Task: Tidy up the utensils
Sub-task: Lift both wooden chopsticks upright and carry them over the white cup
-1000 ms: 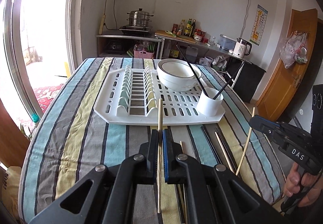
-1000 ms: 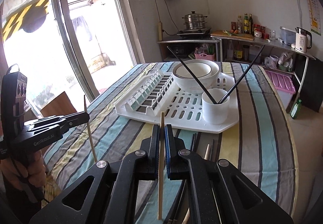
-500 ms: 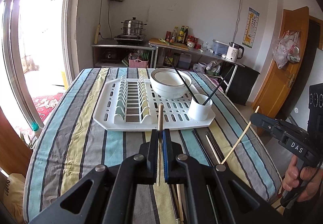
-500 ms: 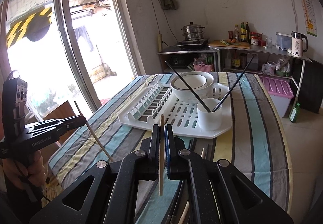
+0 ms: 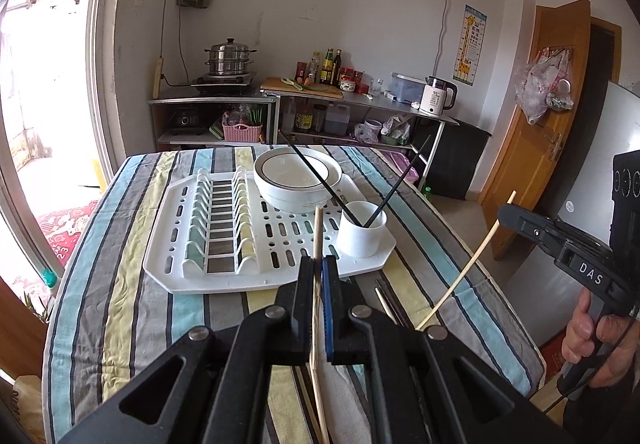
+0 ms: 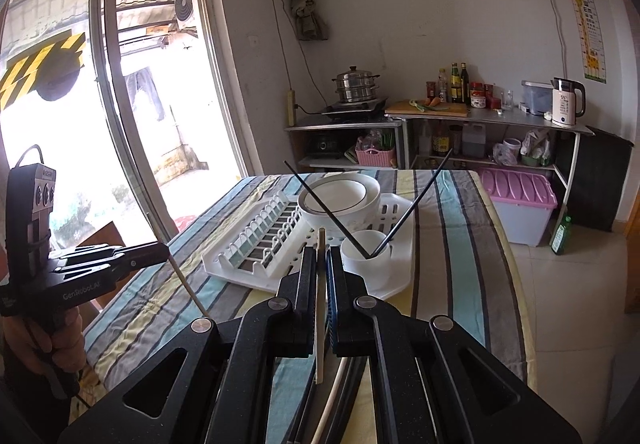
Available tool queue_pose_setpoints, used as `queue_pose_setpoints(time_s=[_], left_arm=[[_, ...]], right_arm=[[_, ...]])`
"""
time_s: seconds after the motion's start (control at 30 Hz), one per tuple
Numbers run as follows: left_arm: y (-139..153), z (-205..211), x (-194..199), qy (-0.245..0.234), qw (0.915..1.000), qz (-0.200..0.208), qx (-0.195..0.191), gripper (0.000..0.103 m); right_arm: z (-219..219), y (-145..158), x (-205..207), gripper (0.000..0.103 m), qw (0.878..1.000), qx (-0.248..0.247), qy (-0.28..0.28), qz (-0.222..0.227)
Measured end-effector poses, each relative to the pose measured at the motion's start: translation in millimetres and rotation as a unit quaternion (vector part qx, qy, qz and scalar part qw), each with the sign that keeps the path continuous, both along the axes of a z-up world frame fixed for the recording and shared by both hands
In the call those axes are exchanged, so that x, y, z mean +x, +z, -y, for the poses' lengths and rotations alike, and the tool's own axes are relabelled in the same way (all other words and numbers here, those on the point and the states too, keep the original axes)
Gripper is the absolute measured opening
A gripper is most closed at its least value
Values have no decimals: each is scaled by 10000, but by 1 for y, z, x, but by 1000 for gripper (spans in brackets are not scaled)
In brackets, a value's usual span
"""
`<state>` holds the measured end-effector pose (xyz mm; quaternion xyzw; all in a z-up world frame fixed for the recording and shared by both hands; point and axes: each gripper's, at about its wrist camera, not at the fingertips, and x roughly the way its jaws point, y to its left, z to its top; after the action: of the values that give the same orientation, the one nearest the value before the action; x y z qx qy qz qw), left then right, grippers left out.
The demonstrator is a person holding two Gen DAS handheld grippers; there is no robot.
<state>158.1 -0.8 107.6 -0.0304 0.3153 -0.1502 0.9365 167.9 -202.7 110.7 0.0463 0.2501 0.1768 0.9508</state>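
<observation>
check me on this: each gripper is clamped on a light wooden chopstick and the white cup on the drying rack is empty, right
Not quite: the white cup is not empty. The left wrist view shows two black chopsticks standing in it, leaning apart. The rest holds: the left gripper and right gripper are each clamped on a light wooden chopstick, and the cup stands on the drying rack.

Daylit room, bright overall. Light enters through large glass door (image 6: 120, 116) at left of both views; panes blown out to near white, outdoor detail washed. White wall (image 5: 340, 4) evenly lit, slightly hazy. Striped cloth (image 5: 120, 284) on surface shows only soft, faint shadows beneath dish rack (image 5: 224, 268). Strong fisheye bend: door frame bows, corners vignette to black. Centre sharp, no motion blur. Black gripper bodies in foreground dark, underexposed, slightly soft; small glints on bolts.
</observation>
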Motion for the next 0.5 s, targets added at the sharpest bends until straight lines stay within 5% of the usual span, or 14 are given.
queue_pose_setpoints(time_s=[0.5], left_arm=[[42,54,75,-439,9987,232,-98,4]], right_arm=[[25,30,61,5,9989,194,-328,271]])
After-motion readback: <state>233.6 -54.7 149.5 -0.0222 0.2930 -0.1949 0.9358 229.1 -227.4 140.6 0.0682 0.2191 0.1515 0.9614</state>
